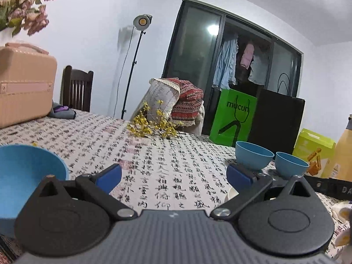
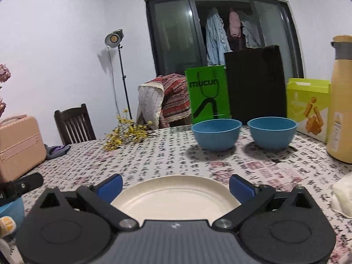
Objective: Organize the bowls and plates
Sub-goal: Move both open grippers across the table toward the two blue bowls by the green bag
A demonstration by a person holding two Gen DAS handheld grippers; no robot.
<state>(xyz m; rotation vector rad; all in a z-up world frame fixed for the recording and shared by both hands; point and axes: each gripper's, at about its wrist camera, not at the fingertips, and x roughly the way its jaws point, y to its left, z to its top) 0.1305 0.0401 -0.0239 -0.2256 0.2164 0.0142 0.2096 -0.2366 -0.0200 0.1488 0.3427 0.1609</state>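
Note:
In the left wrist view my left gripper [image 1: 173, 175] is open over bare tablecloth, nothing between its blue pads. A large blue bowl [image 1: 26, 176] sits close at its left. Two more blue bowls [image 1: 253, 157] [image 1: 290, 165] stand side by side beyond its right finger, and a sliver of a cream plate [image 1: 232, 194] shows under that finger. In the right wrist view my right gripper [image 2: 175, 186] is open, its fingers either side of the cream plate [image 2: 176, 198], which lies flat on the table. The same two blue bowls [image 2: 216, 133] [image 2: 272, 132] stand further back.
A pink case [image 1: 24, 88] stands at the table's left with a grey cloth [image 1: 62, 111] beside it. Yellow flower sprigs [image 1: 151, 126] lie at the far edge. A green bag [image 2: 208, 93], a black box [image 2: 255, 81], a snack box [image 2: 308, 105] and a yellow bottle [image 2: 341, 101] line the back right.

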